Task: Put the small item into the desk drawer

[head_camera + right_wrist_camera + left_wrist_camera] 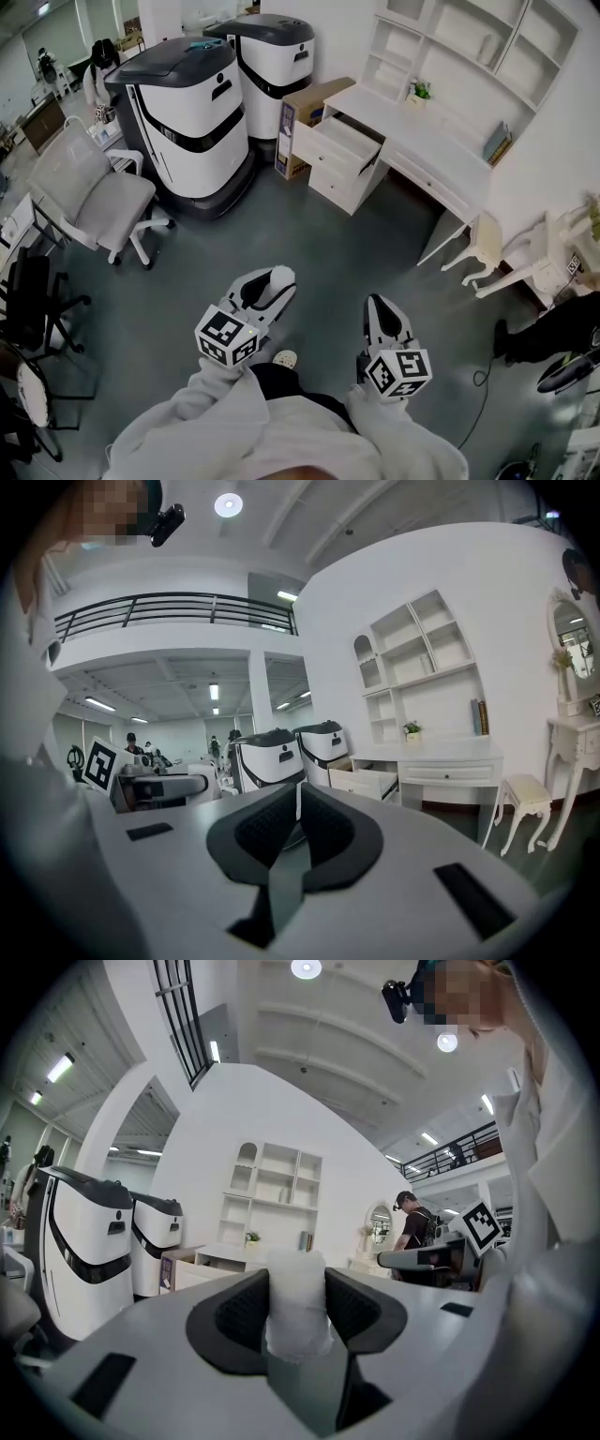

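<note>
The small item (pixel 296 1312) is a white, rough lump, and my left gripper (pixel 296 1283) is shut on it, with both pads pressed against its sides. In the head view the item (pixel 281 275) shows at the tip of the left gripper (pixel 267 289), low over the grey floor. My right gripper (pixel 379 307) is beside it, and its jaws (pixel 298 803) are shut with nothing between them. The white desk (pixel 412 131) stands ahead by the wall. Its top drawer (pixel 352 141) is pulled open, well away from both grippers. The same drawer (pixel 375 782) shows in the right gripper view.
Two large white-and-black machines (pixel 192 112) stand left of the desk, with a cardboard box (pixel 305 108) between them and it. A grey office chair (pixel 89 192) is at the left. A white stool (pixel 487 244) stands right of the desk. A person (pixel 412 1227) stands far off.
</note>
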